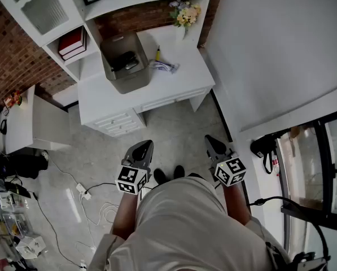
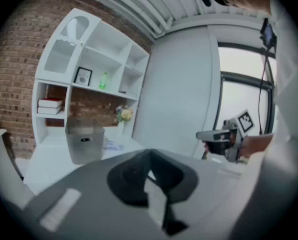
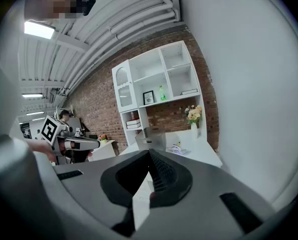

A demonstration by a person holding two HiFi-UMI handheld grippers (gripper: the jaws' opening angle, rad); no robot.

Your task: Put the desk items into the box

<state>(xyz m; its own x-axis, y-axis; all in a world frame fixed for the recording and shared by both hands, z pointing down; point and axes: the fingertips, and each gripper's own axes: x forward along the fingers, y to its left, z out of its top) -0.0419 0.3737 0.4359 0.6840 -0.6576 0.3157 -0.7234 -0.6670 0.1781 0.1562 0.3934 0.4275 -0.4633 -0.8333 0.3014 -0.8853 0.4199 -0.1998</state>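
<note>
Near: left tool (image 1: pixel 144 148) and right tool (image 1: pixel 212 144) both closed tight, nothing between jaws, held side by side over floor (image 1: pixel 174 134), well short of counter.
Farther: white counter (image 1: pixel 168 89); grey box (image 1: pixel 131 82) standing on it, dark items (image 1: pixel 125 61) inside.
Just right of box: yellow pen (image 1: pixel 157 53) and packet (image 1: pixel 163 66), on counter.
Far corner: flowers (image 1: pixel 185 13).
</note>
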